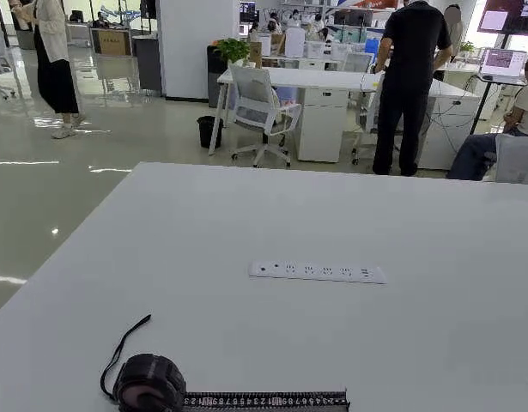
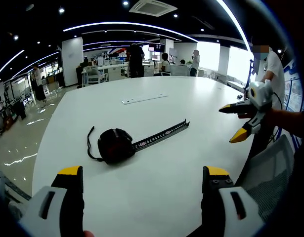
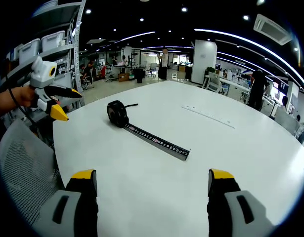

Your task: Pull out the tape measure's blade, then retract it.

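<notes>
Tape measure (image 1: 148,384) sat right at the near edge of the white bench (image 1: 246,223), round dark case resting flat. Its blade (image 1: 264,400) was out, stretched along that near edge and lying on the bench top, markings up, with the end hook at the far tip. A thin black strap (image 1: 122,350) curled off the case on the side away from the blade and trailed over the bench.

Further in, toward the middle of the bench, lay a long white power strip (image 1: 317,272), well apart from the tape measure.

From the left gripper (image 2: 143,171), both yellow-tipped jaws stood wide apart with nothing between them, hanging over the near edge and facing the case. In that same view the right gripper (image 2: 230,123) was off to the side past the bench edge, held in a hand, its jaws also spread and holding nothing.

The right gripper view told the same story: its own jaws were parted and bare, the blade running across the bench ahead of them, apart from both tips. The left gripper there hovered beyond the bench edge in a hand, jaws gaping.

Neither tool touched the tape measure or the blade.
</notes>
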`<state>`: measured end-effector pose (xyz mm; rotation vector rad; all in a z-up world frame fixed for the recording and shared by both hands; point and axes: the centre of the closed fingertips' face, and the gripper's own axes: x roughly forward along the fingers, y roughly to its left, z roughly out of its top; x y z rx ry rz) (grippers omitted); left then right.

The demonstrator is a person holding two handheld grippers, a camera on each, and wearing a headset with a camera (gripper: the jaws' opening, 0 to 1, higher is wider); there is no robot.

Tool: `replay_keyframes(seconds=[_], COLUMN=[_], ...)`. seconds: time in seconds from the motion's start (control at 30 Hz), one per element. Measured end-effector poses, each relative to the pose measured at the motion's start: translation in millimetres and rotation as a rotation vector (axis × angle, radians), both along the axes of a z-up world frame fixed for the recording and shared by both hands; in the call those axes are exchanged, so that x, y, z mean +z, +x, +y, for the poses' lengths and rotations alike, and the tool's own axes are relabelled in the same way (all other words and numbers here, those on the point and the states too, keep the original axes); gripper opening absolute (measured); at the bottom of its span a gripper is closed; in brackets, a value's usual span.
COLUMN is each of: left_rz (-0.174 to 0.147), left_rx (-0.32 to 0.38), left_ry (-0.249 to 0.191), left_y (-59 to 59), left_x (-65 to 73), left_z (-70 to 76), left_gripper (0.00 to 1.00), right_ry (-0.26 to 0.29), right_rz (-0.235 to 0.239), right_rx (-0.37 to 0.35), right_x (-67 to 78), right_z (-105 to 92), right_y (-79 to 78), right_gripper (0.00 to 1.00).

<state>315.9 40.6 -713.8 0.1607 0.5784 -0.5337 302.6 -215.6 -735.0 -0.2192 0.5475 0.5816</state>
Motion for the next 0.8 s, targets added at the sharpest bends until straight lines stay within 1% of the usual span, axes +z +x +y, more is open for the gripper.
replay_keyframes(seconds=[0.3, 0.47, 0.57, 0.8], left_rz=[0.006, 0.007, 0.004, 0.010], left_rx=[0.045, 0.085, 0.107, 0.158], left_ry=[-0.021, -0.031, -0.027, -0.023], left_y=[2.6, 7.7, 11.7, 20.9], left_x=[-3.4, -6.1, -8.4, -12.7], left_z=[1.0, 3.2, 4.2, 7.4], left_gripper=[0.98, 0.97, 0.97, 0.98], right_ry=[0.012, 0.019, 0.018, 0.024], right_rz=[0.005, 0.010, 0.009, 0.014], right_rx=[-0.007, -0.007, -0.001, 0.006], right_x=[-1.6, -3.3, -4.6, -5.9], right_z=[2.3, 3.7, 4.6, 5.3], right_y=[2.5, 3.1, 4.2, 7.2], right_gripper=[0.95, 0.95, 0.95, 0.94])
